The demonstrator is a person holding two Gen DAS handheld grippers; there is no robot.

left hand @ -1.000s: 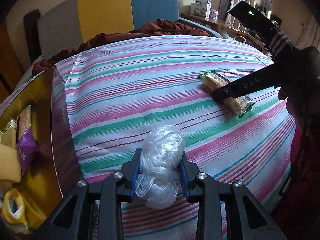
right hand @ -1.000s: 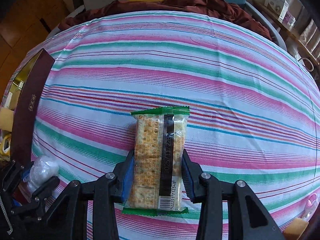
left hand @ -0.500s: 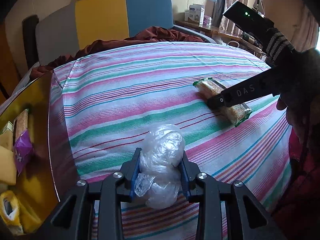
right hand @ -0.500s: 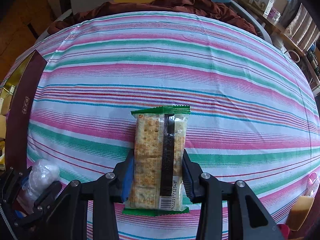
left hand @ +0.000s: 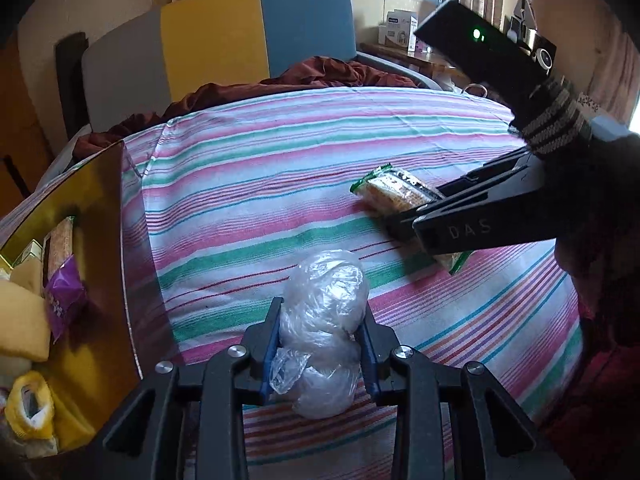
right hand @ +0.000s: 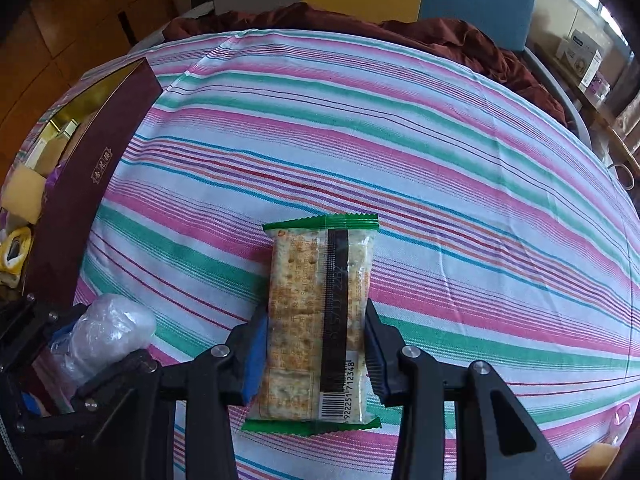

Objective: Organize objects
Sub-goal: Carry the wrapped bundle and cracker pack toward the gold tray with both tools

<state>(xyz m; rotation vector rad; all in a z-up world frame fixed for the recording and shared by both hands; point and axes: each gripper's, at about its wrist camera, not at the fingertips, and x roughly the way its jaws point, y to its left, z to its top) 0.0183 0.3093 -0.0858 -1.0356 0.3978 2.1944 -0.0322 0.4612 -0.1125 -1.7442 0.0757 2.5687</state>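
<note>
Gripping a wad of clear plastic wrap (left hand: 324, 328), the left hand-held gripper (left hand: 322, 344) has its blue-padded fingers closed against both sides of the bundle, above the striped bedsheet (left hand: 280, 168). Whether the bundle touches the sheet cannot be told. The right hand-held gripper (right hand: 316, 348) is closed on a green-edged cracker packet (right hand: 320, 320), pads pressed on its long sides, barcode end nearest the camera. In the left wrist view the same packet (left hand: 394, 196) lies well to the right of the wrap, pinched by the right hand-held gripper (left hand: 404, 220). A dark red box (right hand: 86, 184) with a gold interior stands open at the left edge of the bed, holding a purple sachet (left hand: 64, 296), a yellow sponge-like block (left hand: 20, 324) and other small packets. A crumpled maroon cloth (left hand: 320, 74) lies at the far end of the sheet.
</note>
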